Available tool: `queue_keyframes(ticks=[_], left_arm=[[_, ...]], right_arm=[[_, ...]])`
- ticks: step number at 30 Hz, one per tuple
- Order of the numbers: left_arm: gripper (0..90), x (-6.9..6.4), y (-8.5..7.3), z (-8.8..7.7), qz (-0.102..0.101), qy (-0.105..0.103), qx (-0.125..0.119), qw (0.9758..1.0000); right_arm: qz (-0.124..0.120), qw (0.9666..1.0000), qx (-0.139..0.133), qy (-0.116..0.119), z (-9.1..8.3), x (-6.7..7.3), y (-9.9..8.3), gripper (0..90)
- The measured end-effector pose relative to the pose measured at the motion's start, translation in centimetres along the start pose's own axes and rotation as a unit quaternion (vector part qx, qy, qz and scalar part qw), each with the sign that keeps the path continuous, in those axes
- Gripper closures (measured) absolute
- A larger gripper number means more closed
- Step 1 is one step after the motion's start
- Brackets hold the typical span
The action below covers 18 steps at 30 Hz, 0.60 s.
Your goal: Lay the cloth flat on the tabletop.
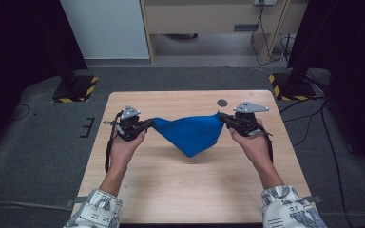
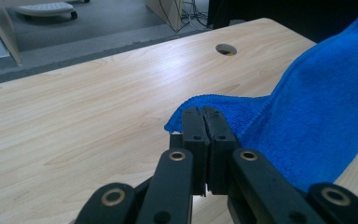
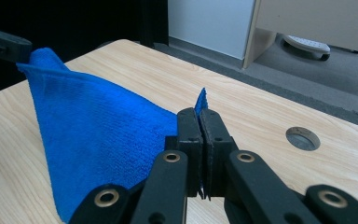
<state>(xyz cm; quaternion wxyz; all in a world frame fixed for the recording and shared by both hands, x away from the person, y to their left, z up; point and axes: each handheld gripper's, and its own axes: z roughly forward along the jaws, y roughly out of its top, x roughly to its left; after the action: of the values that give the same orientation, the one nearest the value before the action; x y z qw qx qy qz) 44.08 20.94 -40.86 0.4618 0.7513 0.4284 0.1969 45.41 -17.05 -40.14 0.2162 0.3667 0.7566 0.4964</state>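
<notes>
Terrycloth (image 1: 190,134), blue and fuzzy, sags in a point; both grippers' jaws pinch its corners.

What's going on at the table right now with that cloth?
A person holds a claw in each hand, and both are shut on a blue terry cloth. The left claw pinches one corner and the right claw pinches the opposite one. The cloth hangs between them, stretched along its top edge and sagging to a point over the light wooden table. A round cable hole sits near the table's far edge.
</notes>
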Motion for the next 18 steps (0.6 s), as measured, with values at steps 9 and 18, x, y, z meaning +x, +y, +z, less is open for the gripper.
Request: queue_keyframes(ticks=[9, 18], left_arm=[[88.6, 0.1, 0.2, -0.2, -0.004, 0.003, 0.002, 1.0000], [88.6, 0.1, 0.8, -1.1, -0.011, 0.009, -0.010, 0.9999]], right_arm=[[-0.005, 1.0000, -0.004, 0.001, -0.2, 0.2, 0.6, 88.3], [-0.012, 0.9998, -0.011, 0.005, -0.5, 0.8, 1.7, 88.4]])
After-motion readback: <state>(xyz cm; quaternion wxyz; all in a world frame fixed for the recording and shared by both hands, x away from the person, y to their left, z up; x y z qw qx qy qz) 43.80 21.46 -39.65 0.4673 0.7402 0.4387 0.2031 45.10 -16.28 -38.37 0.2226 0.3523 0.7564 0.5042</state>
